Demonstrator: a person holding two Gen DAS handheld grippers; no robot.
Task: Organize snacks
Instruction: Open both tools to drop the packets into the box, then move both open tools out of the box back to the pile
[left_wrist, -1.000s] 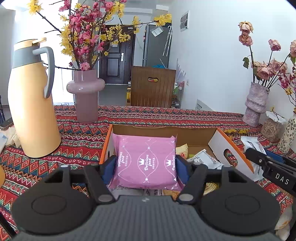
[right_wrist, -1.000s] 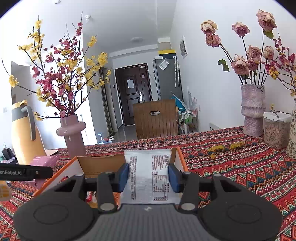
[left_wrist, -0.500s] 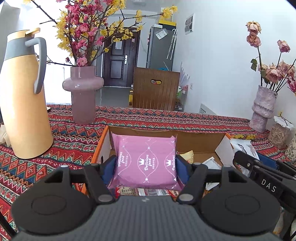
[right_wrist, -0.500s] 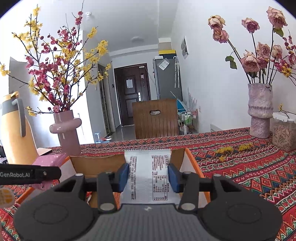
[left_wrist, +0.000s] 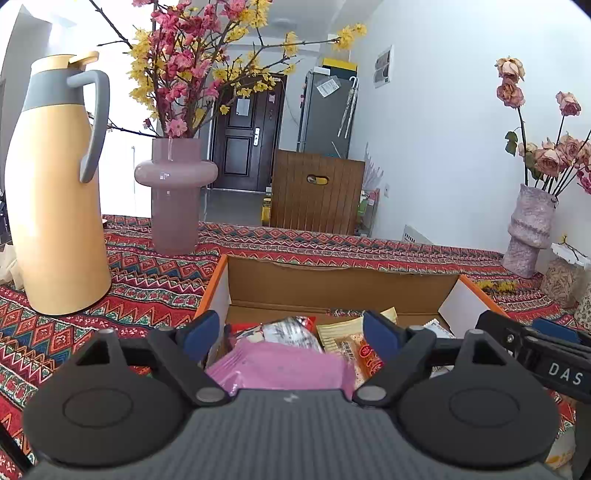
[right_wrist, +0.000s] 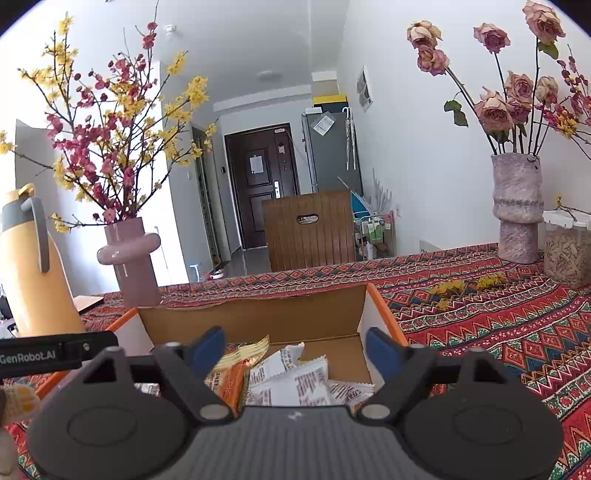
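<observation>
The left gripper (left_wrist: 291, 334) is opening, its blue pads clear of the pink packet (left_wrist: 280, 369), which lies loose below and between the fingers on the heap inside the cardboard box (left_wrist: 340, 280); the right gripper (right_wrist: 295, 350) is opening too, and the white printed packet (right_wrist: 291, 384) sits beneath the gap between its fingers, touched by neither pad.

Both packets look like light, soft film pouches with some air in them; I judge they will crumple under a firm squeeze, slide on one another, and may hide brittle contents. The best hold seems to be across the flat body near the middle, pads on the two side edges, or on a crimped end seal where the film is doubled and less slippery; a corner pinch would likely let a pouch swing or slip.

Beyond the left fingertips lie a silver-and-red wrapper (left_wrist: 288, 330) and a yellow-and-orange snack pack (left_wrist: 354, 343); ahead of the right fingers an orange packet (right_wrist: 231, 373) leans against the white ones.

The near wall of the box and the lower part of both dropped packets are hidden behind the gripper bodies, so how deep the heap runs cannot be told; the print on the white packets is too small to read; the pink packet is blurred; any snacks left on the patterned tablecloth (right_wrist: 498, 332) nearer the person are out of view.
</observation>
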